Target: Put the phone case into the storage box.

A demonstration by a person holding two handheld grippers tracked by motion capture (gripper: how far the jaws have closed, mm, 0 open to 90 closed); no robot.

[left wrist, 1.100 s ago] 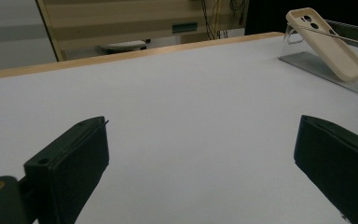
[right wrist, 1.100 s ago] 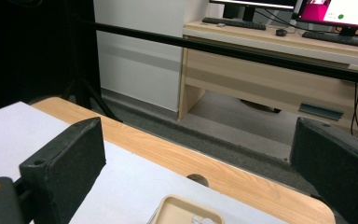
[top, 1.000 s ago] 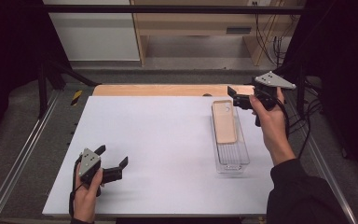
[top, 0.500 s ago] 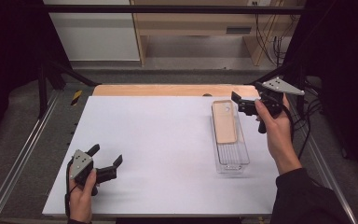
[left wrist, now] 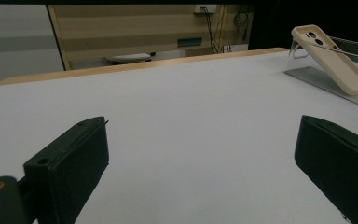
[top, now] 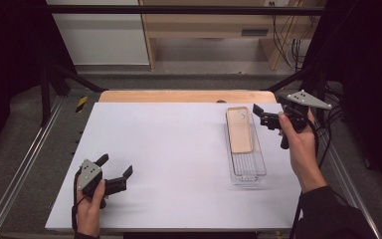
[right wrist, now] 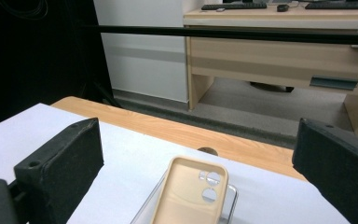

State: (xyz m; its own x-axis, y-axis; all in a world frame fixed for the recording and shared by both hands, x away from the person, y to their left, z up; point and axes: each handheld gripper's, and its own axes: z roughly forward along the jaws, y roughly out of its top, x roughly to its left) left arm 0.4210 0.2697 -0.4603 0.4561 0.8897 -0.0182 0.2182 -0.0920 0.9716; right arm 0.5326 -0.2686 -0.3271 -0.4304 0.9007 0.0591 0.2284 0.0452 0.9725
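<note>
Both grippers gape empty over the white table [top: 179, 149], wooden desk [right wrist: 279, 42] beyond

White mat [top: 179, 164] over wood table [top: 179, 96], far edge exposed. Wood desk [right wrist: 279, 51] beyond, w/ keyboard [right wrist: 233, 6] on top. Cables [top: 283, 30] hang at rear R. Yellow item [top: 81, 103] on floor L.

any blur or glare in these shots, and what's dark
High view: evenly lit white table, black surroundings, no glare. Left gripper view: its jaws soft and underexposed, phone case sharper. Right gripper view: jaws dark and blurred, case crisp.
</note>
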